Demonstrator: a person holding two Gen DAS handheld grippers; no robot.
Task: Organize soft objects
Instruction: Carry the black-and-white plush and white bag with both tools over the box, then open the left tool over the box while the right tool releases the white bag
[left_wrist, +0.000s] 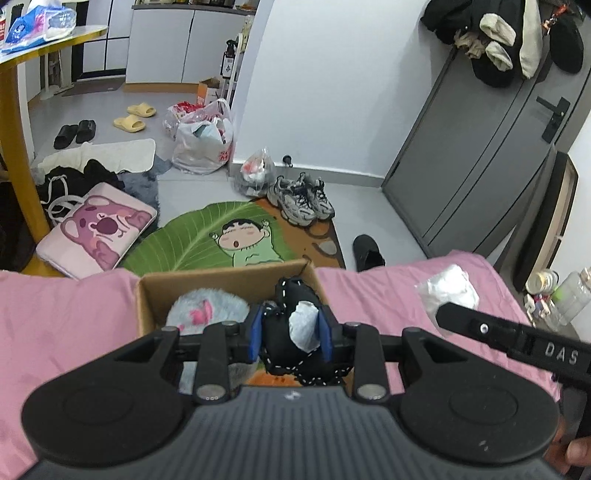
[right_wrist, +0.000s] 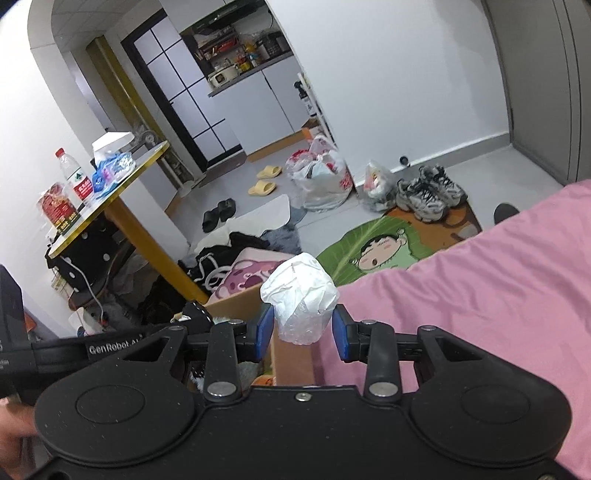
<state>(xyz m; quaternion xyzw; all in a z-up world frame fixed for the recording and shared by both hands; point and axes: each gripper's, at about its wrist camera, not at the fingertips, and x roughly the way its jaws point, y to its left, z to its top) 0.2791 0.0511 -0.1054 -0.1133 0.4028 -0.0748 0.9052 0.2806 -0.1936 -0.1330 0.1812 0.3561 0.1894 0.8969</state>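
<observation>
Two hand-held grippers clenched: left (left_wrist: 290, 334) grasping black bundle (left_wrist: 284, 343), right (right_wrist: 303, 328) white bundle (right_wrist: 301, 295).

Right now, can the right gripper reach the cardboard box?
Probably yes: the cardboard box is open beside the right gripper, though the left gripper, holding a black bundle, crowds its opening.

Pink bed (left_wrist: 66, 314), sheet lightly creased. At its foot edge, an open cardboard box (left_wrist: 147, 295) (grey-and-pink plush inside). Toward the right edge, a crumpled white bundle (left_wrist: 448, 290) lying straight on the sheet. Beyond the foot edge, grey floor (left_wrist: 207, 188) with a leaf-shaped cartoon rug (left_wrist: 192, 236).
</observation>
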